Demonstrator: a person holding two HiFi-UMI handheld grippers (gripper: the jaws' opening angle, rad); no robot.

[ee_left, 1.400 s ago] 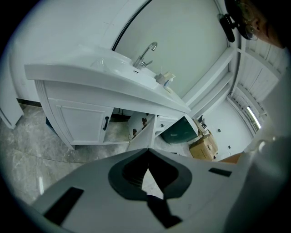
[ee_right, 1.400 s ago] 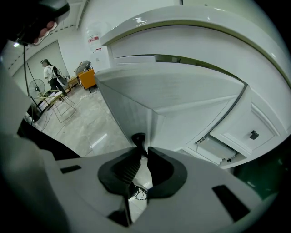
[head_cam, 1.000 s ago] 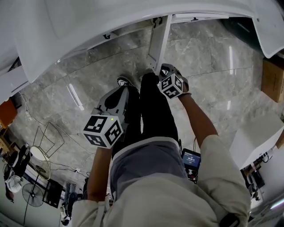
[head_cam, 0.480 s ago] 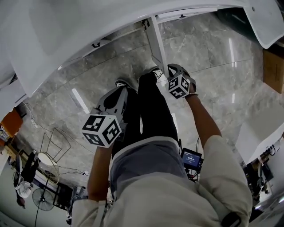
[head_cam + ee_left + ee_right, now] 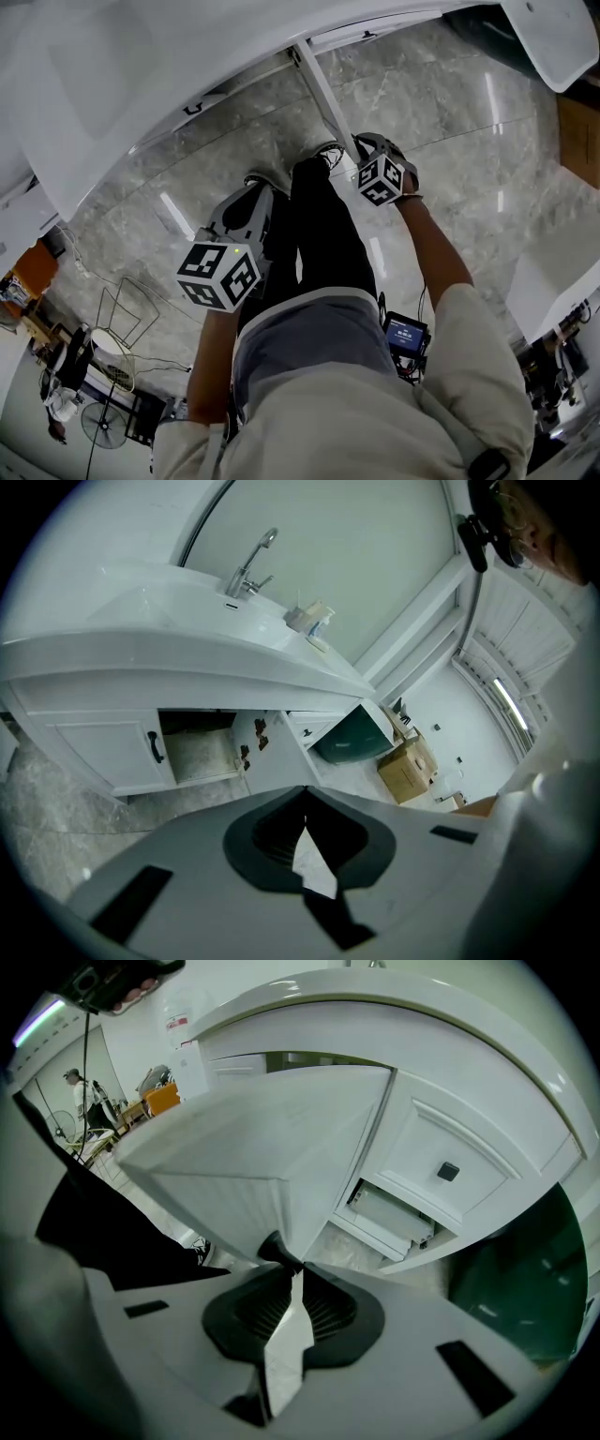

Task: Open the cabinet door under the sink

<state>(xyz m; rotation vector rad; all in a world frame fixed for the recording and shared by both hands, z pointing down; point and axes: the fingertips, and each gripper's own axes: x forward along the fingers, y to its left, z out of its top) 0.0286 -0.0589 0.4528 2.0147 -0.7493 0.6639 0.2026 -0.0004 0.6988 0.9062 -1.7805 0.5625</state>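
Note:
The white cabinet door (image 5: 323,89) under the sink stands swung out, edge-on in the head view. My right gripper (image 5: 361,161) is shut on the dark handle (image 5: 273,1248) at the door's free edge. In the right gripper view the door panel (image 5: 267,1162) fills the middle, with my right gripper (image 5: 289,1265) clamped on the handle and the open cabinet (image 5: 389,1211) behind it. My left gripper (image 5: 242,211) hangs beside the person's left leg, away from the cabinet. The left gripper view shows my left gripper (image 5: 304,794) shut and holding nothing, with the open compartment (image 5: 199,752) beyond.
The white sink counter (image 5: 122,84) overhangs the top of the head view, with a faucet (image 5: 248,564) on it. The person's dark legs (image 5: 319,234) stand between the grippers on grey marble floor (image 5: 450,122). A cardboard box (image 5: 405,769) and a dark green bin (image 5: 352,738) sit to the right.
The door has swung further out from the cabinet, and my right gripper has moved right and towards the person with its handle. My left gripper has barely moved.

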